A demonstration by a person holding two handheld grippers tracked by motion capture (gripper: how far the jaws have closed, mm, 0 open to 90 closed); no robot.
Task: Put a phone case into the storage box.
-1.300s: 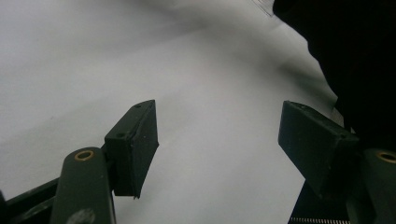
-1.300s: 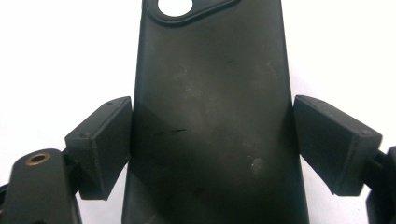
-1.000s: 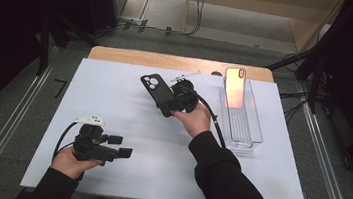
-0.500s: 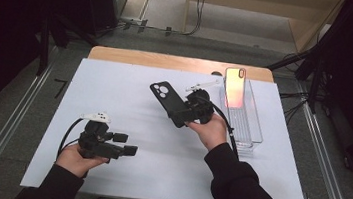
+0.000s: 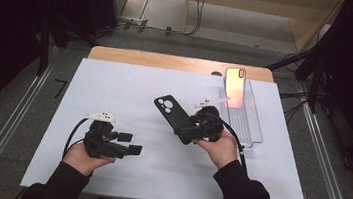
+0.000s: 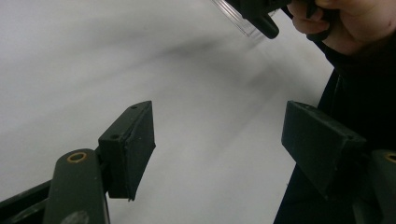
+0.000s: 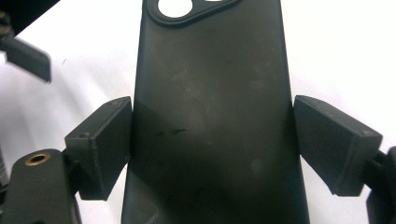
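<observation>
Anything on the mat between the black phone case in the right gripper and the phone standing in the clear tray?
Nothing visible: the black phone case sits in the right gripper, with bare white mat toward the clear tray holding the phone.

Black phone case [image 5: 176,118], white table [image 5: 131,84]

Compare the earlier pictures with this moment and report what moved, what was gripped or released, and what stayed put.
The right gripper, clamped across the flat black phone case with round camera cutouts, carried it from mid-table toward the person and slightly rightward, closer to the clear plastic tray. Nothing was taken or released. The left gripper stayed open and empty over the white table cover; the pink-orange phone kept standing in the tray.
</observation>
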